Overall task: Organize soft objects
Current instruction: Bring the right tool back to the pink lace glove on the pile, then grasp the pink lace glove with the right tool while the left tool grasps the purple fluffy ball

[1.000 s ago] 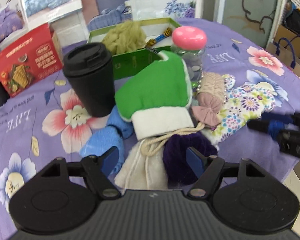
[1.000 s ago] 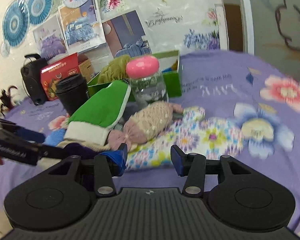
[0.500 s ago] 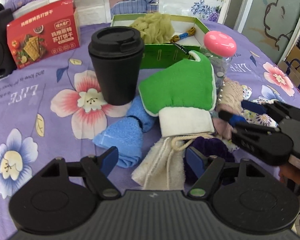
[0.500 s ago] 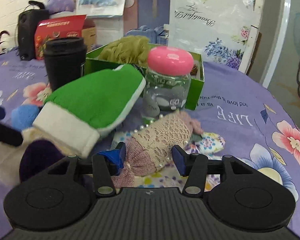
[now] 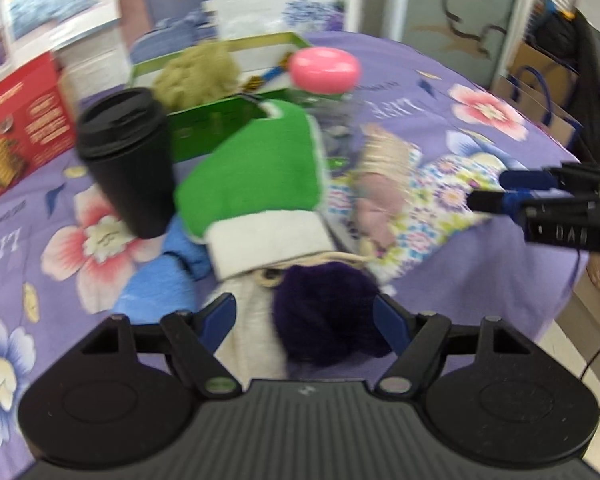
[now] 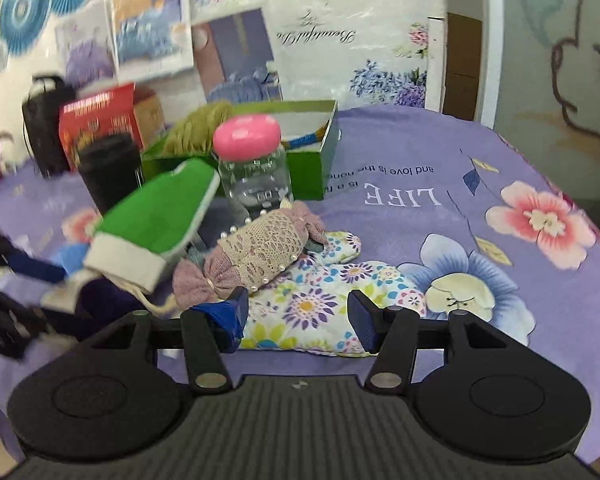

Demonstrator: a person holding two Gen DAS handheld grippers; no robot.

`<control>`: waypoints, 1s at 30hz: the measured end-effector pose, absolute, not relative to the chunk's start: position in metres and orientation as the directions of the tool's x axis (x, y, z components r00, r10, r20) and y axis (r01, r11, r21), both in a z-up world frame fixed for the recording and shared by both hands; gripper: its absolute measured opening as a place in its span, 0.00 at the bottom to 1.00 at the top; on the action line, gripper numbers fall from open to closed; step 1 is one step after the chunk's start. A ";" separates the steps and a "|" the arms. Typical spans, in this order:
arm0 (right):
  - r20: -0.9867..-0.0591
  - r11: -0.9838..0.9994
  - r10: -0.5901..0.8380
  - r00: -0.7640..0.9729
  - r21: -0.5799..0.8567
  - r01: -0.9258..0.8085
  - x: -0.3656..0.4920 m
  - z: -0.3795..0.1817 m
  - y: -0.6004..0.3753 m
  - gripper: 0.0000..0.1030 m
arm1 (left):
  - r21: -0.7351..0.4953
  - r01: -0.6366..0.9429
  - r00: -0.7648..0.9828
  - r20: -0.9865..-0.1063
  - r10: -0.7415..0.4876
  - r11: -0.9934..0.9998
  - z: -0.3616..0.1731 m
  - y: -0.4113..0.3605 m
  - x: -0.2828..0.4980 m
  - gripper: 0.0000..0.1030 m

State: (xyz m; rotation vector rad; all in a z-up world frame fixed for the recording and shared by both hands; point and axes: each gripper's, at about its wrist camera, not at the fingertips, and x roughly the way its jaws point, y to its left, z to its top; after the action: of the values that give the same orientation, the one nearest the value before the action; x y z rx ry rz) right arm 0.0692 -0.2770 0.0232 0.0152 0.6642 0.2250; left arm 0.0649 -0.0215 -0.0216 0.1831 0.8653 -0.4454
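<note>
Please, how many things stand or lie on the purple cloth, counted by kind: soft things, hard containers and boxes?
Soft things: 7 (green mitt, floral mitt, lace bow pouch, blue cloth, cream bag, purple pompom, olive pouf)
Hard containers: 2 (black cup, pink-lidded jar)
Boxes: 2 (green box, red box)
Total: 11

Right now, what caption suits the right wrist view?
Open right tongs hover over a floral mitt beside a lace pouch.

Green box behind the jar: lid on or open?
Open. The green box shows no lid; its white inside is exposed, with an olive fluffy ball sitting inside it behind the pink-capped jar.
</note>
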 end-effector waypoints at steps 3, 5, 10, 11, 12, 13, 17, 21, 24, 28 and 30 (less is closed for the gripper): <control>-0.602 0.974 0.227 0.765 0.149 -0.172 0.071 0.019 -0.280 0.39 | -0.038 0.485 0.522 -0.789 -0.325 0.874 -0.033 -0.033 0.071 0.74; -0.605 0.971 0.235 0.760 0.180 -0.157 0.072 0.016 -0.281 0.39 | -0.026 0.480 0.528 -0.790 -0.313 0.877 -0.040 -0.039 0.073 0.74; -0.607 0.959 0.276 0.746 0.225 -0.171 0.072 0.012 -0.282 0.39 | 0.007 0.478 0.534 -0.797 -0.284 0.878 -0.052 -0.045 0.080 0.75; -0.603 0.963 0.266 0.752 0.199 -0.182 0.074 0.013 -0.279 0.39 | 0.006 0.479 0.531 -0.799 -0.284 0.878 -0.053 -0.045 0.082 0.75; -0.604 0.966 0.259 0.754 0.176 -0.191 0.081 0.014 -0.276 0.40 | 0.001 0.477 0.526 -0.801 -0.285 0.879 -0.055 -0.045 0.083 0.75; -0.606 0.966 0.260 0.752 0.171 -0.196 0.087 0.015 -0.272 0.40 | -0.004 0.475 0.524 -0.802 -0.286 0.880 -0.055 -0.045 0.084 0.75; -0.607 0.959 0.282 0.743 0.200 -0.201 0.116 0.009 -0.250 0.40 | -0.002 0.474 0.526 -0.801 -0.285 0.881 -0.055 -0.045 0.084 0.75; -0.650 0.984 0.176 0.739 0.138 -0.113 0.143 -0.005 -0.221 0.41 | -0.032 0.469 0.518 -0.800 -0.304 0.883 -0.055 -0.041 0.086 0.75; -0.659 0.978 0.160 0.735 0.207 -0.027 0.150 -0.014 -0.216 0.42 | -0.053 0.474 0.509 -0.798 -0.323 0.879 -0.055 -0.038 0.088 0.76; -0.685 0.970 0.124 0.718 0.237 0.058 0.152 -0.017 -0.208 0.43 | -0.079 0.500 0.502 -0.786 -0.362 0.863 -0.056 -0.032 0.088 0.76; -0.709 0.973 0.119 0.695 0.224 0.061 0.162 -0.020 -0.202 0.45 | -0.097 0.514 0.493 -0.780 -0.386 0.852 -0.058 -0.027 0.089 0.76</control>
State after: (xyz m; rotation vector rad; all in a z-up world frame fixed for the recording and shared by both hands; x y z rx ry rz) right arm 0.1622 -0.2019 -0.0203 0.2383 0.8034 0.0329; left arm 0.0891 -0.0274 -0.0581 0.1565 0.9034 -0.5485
